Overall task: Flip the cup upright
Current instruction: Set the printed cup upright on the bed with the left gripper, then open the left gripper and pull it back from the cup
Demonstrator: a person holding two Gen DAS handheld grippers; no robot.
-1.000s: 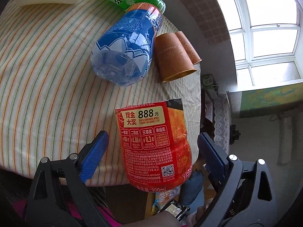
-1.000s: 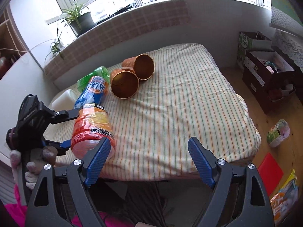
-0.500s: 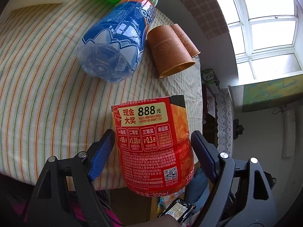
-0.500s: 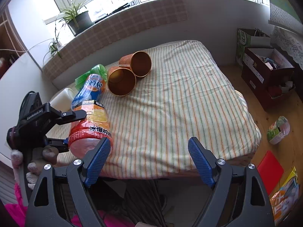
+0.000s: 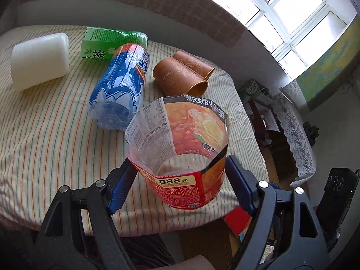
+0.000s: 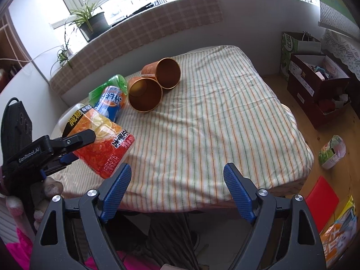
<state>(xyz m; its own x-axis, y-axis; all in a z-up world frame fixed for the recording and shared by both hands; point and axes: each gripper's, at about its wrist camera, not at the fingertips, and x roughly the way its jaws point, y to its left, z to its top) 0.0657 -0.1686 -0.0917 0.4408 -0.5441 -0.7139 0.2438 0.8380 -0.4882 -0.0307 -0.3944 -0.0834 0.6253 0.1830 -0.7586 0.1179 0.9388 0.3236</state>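
Note:
My left gripper [image 5: 180, 177] is shut on a cut-off clear plastic cup with a red-orange label [image 5: 180, 157]. The cup is lifted off the striped tablecloth, tilted, its open mouth facing up toward the camera. In the right wrist view the same cup [image 6: 101, 139] hangs tilted above the table's front left, held by the left gripper [image 6: 67, 150]. My right gripper [image 6: 177, 186] is open and empty at the table's near edge.
Two brown paper cups [image 5: 180, 78] [image 6: 155, 83] lie on their sides mid-table. A blue bottle cup [image 5: 119, 90], a green one [image 5: 108, 42] and a white block [image 5: 40, 60] lie at the far left. Boxes [image 6: 315, 85] and packets stand on the floor at right.
The left gripper closed on the red-label cup, lifted it and turned it from lying on its side to mouth-up. The right gripper stayed open and almost still.

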